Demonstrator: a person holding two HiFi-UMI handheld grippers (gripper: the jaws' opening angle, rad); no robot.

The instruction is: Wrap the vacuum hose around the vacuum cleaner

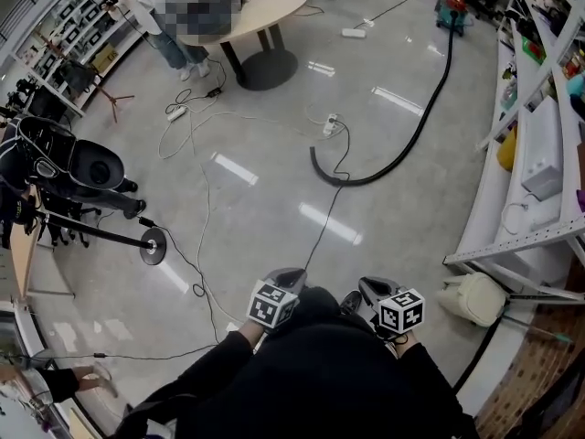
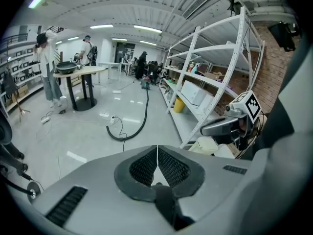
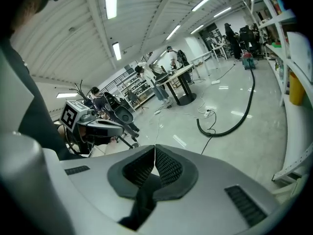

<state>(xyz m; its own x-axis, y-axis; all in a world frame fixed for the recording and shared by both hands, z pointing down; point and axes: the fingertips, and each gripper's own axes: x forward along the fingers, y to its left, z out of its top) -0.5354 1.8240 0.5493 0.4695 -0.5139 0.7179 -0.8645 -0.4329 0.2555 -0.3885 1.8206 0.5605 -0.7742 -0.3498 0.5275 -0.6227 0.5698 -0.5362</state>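
The small teal and red vacuum cleaner [image 1: 451, 12] stands far off across the floor, near the shelving. Its black hose [image 1: 413, 131] trails from it over the grey floor and curls to a free end [image 1: 315, 161] by a power strip. Both grippers are held close to the person's body, far from the hose. My left gripper [image 1: 291, 276] is shut with nothing in it, and so is my right gripper [image 1: 369, 287]. In the left gripper view the shut jaws [image 2: 157, 148] point toward the hose [image 2: 142, 122] and vacuum cleaner [image 2: 145, 83]. The right gripper view shows its shut jaws [image 3: 155, 148] and the hose [image 3: 245, 112].
White shelving [image 1: 539, 158] lines the right side, with a cream bag [image 1: 475, 298] at its foot. A round table [image 1: 265, 5] and a person stand at the back. Thin cables and a power strip [image 1: 331, 124] cross the floor. A camera rig [image 1: 78, 167] stands at the left.
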